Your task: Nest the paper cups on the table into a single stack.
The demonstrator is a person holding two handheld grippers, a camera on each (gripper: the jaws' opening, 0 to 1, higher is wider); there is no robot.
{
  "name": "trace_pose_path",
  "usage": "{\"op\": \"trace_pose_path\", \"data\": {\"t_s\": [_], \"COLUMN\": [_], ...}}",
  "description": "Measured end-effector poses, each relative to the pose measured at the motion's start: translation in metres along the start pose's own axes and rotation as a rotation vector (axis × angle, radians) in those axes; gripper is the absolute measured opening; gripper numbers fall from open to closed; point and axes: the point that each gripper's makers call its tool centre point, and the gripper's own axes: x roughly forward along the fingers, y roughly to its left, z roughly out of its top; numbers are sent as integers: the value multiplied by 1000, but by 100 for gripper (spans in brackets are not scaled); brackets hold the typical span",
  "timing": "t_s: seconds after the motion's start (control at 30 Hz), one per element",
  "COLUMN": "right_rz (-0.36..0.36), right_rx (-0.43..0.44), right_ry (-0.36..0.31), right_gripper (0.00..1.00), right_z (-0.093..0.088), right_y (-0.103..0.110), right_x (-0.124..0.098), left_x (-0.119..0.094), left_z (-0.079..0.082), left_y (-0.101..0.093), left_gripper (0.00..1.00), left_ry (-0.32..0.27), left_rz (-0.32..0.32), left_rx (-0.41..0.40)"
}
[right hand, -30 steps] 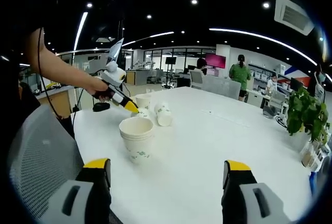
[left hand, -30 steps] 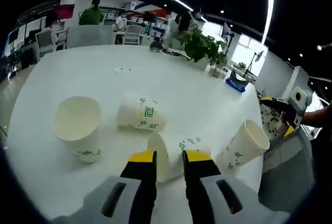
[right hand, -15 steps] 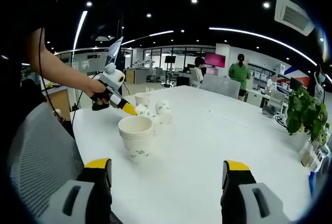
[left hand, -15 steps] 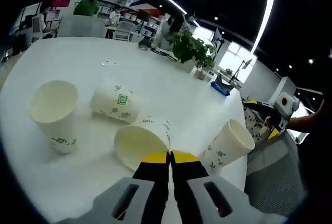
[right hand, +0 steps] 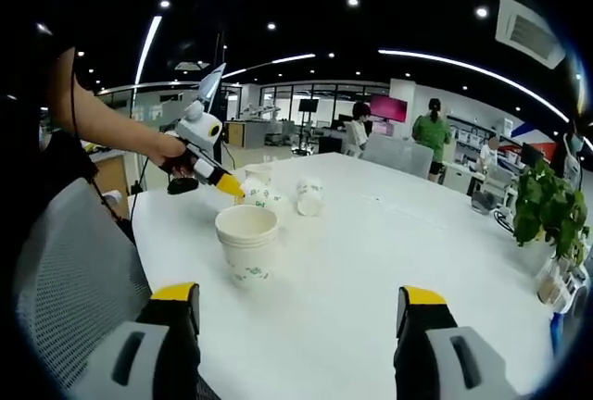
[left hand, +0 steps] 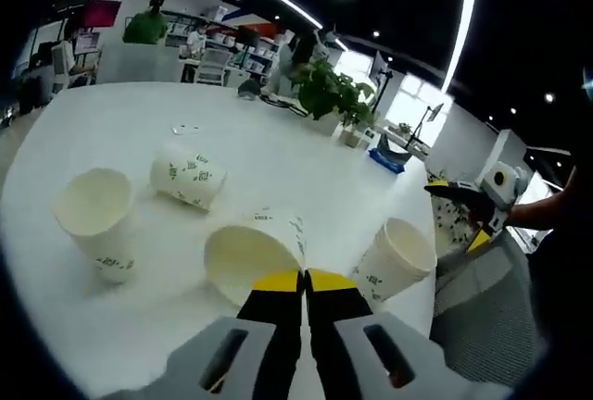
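Left hand-held gripper (left hand: 303,281) clenched on a tipped paper cup's (left hand: 252,250) rim; right hand-held gripper (right hand: 299,307) released above the white bench (right hand: 389,233).

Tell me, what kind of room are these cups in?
Probably an open-plan office or lab: a big white table holds the paper cups, with desks and chairs behind, a potted plant and ceiling strip lights.

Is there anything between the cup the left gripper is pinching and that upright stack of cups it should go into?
Nothing visible stands between them. The left gripper is shut on the rim of the tilted cup, and the cup stack stands upright just beside it, with bare white table around it. The lying cup and another upright cup are off to the other side.
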Motion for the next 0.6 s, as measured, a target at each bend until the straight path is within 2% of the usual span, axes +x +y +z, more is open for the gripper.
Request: {"op": "trace_pose_path", "data": {"t_s": [0.07,0.33,0.6], "right_rz": [0,9,26], "right_rx": [-1,-1,4], "right_ry": [-2,-12,-18], "right_gripper": [89,89,91], "right_z": [0,2,3], "right_y": [0,2,5], "right_x": [0,0,0], "left_x": [-4,-22,-38], "left_z": [3,28,38], "left_y": [-8,-27,-42], "left_gripper": [0,0,0], "left_ry": [12,4,65], "left_rz": [6,14,17], "left_rx": [55,100,156]}}
